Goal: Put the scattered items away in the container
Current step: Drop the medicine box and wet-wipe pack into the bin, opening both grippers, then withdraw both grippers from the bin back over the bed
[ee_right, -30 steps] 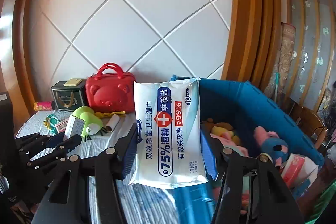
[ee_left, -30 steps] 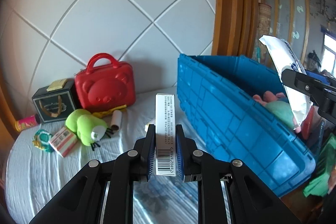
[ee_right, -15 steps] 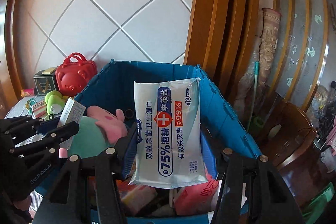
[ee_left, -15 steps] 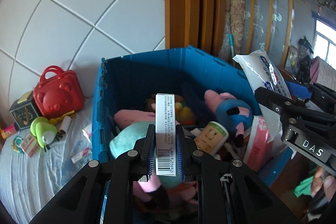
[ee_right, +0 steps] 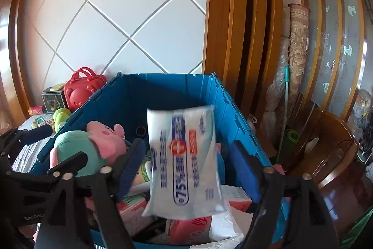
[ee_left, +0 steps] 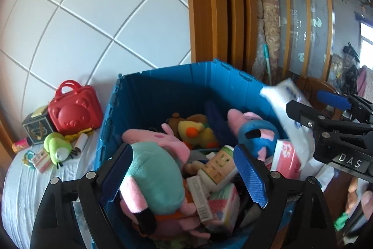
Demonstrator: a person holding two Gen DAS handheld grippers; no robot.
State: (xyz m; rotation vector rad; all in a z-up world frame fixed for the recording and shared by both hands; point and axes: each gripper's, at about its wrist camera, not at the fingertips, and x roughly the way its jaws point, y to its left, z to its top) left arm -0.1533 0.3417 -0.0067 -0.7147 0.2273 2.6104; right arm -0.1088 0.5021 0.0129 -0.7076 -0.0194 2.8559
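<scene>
Both grippers were over the blue crate [ee_left: 163, 85]. Left gripper [ee_left: 181, 151]: jaws spread wide with nothing between the pads, only the crate's contents below them: the teal-and-pink plush [ee_left: 153, 179], a white bottle [ee_left: 219, 167], and a narrow barcode box [ee_left: 200, 198] lying flat on the pile with its long axis running roughly toward the camera. Right gripper [ee_right: 188, 145]: jaws also spread. The wipes pack [ee_right: 184, 162] sat between them, long axis in line with the fingers, with a visible gap to the pad on each side. The pack was motion-blurred, so I read it as loose and dropping into the crate, not gripped. It was inside the rim line, above the pink packet [ee_right: 193, 225] and white pouch [ee_right: 223, 225], so it should land inside.

What was left to do was all off to the left of the crate, on the white bedcover [ee_left: 23, 190]: red bear case [ee_left: 75, 109], dark box [ee_left: 35, 127] touching its left side, green plush [ee_left: 57, 147] in front of those, a white roll [ee_left: 81, 141] just beside the plush, a small carton [ee_left: 42, 160], and a pink tube [ee_left: 19, 146] at the far left edge. From the left jaws that cluster lay forward-left, past the crate's left wall. From the right jaws it lay on the far side of the crate, behind the left gripper. My call was that the left hand was nearer and should take the next pick. The roll and the carton lay closest to the crate wall. The roll's long axis was angled up and to the right, so the jaws would have needed to close across it.
</scene>
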